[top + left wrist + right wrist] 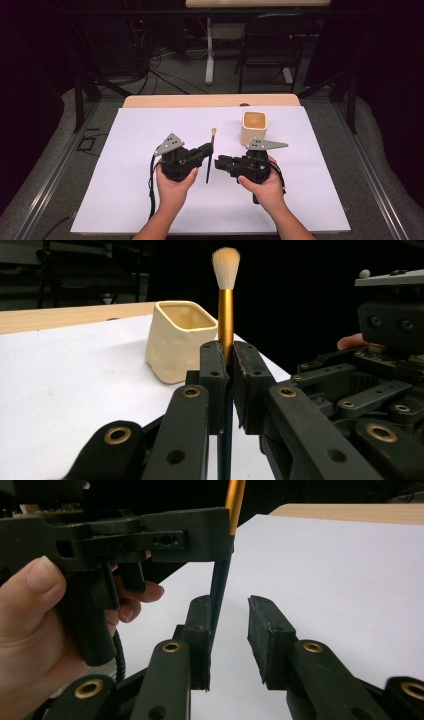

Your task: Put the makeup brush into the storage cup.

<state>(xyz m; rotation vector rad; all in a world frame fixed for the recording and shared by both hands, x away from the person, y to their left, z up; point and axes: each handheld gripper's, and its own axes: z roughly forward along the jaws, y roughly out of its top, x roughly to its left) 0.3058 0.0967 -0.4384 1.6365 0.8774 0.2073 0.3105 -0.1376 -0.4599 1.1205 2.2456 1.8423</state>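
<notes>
A brush (pixel 212 150) with a dark handle, gold ferrule and pale bristles is held over the white sheet (pixel 130 200). My left gripper (pixel 207 149) is shut on it; in the left gripper view the jaws (pixel 227 362) pinch the brush (pixel 225 305) just below the ferrule. My right gripper (pixel 218 162) faces it from the right, open. In the right gripper view the brush handle (pixel 219 587) runs down beside the inner face of one fingertip (pixel 200 625) of the right gripper (pixel 230 607). A cream square cup (pixel 255 128) stands behind the right gripper, empty.
The white sheet covers most of the wooden table (pixel 210 100). The cup (pixel 179 340) sits near the sheet's far right part. A chair (pixel 272 45) and cables stand on the floor beyond the table. A hand holds each gripper from the near edge.
</notes>
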